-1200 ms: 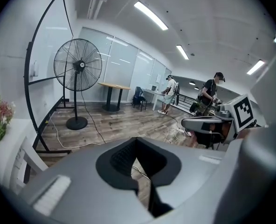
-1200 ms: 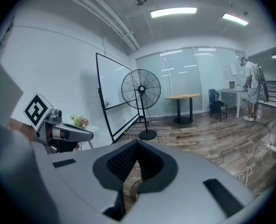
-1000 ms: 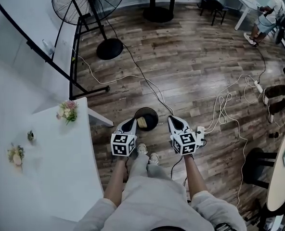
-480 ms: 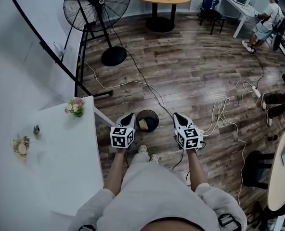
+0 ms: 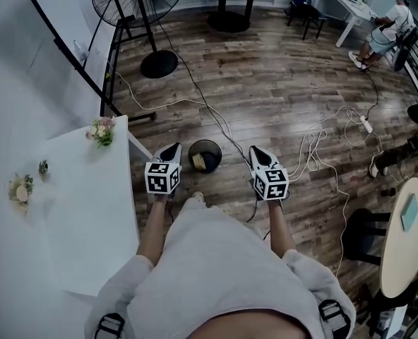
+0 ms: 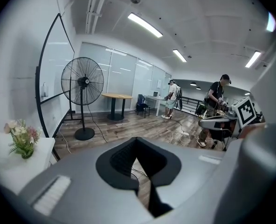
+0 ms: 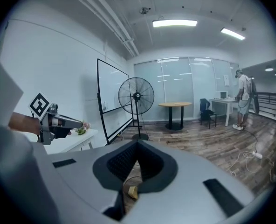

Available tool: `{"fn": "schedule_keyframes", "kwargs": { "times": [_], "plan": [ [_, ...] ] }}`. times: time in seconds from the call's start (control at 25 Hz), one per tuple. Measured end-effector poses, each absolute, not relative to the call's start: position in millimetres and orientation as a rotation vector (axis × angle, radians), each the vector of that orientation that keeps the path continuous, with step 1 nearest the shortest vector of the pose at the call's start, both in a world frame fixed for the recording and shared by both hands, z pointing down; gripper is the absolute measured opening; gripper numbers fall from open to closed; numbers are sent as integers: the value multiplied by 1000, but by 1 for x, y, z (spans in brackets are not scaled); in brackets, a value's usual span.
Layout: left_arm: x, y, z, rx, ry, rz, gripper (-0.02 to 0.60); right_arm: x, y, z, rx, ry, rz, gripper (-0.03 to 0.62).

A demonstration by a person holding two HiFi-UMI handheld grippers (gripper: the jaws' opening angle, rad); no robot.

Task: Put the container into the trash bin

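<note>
Both tools have lifted a little since a second ago, and the trash bin (image 5: 205, 155) now sits on the wooden floor (image 5: 279, 90) between their tips. I see the left tool (image 5: 171, 150) with its jaws together and nothing in them, and the right tool (image 5: 258, 154) is likewise closed and empty. The container (image 5: 199, 162) lies inside the bin, a pale yellowish piece against the dark wall. To my left stands the white surface (image 5: 89, 210), carrying a small bunch of flowers (image 5: 102, 130) near its far corner.
</note>
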State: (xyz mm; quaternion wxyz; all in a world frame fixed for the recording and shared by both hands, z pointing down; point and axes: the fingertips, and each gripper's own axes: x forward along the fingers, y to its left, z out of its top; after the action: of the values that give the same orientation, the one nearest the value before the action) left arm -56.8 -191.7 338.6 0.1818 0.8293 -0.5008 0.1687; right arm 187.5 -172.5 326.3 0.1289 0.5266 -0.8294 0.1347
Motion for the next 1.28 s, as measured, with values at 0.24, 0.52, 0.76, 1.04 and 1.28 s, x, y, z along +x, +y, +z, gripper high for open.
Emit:
{"fn": "schedule_keyframes", "kwargs": {
  "times": [0.24,0.52,0.76,1.04,1.28],
  "plan": [
    [-60,-182,340,2326,-1430,457,11,201,-160,331,1565,-2382,398,14],
    [-60,-170,344,2310,-1428,467,11,197,-154,331,1559,-2390,404,14],
    [-57,-165,348,2308,-1422,473,11,190,-152,333,1534,-2400,403,14],
    [-55,-162,349,2300,-1425,477,11,188,-150,333,1516,-2409,401,14],
    [-53,-161,350,2290,-1432,478,11,190,-149,338,1506,-2407,415,14]
  ]
}}
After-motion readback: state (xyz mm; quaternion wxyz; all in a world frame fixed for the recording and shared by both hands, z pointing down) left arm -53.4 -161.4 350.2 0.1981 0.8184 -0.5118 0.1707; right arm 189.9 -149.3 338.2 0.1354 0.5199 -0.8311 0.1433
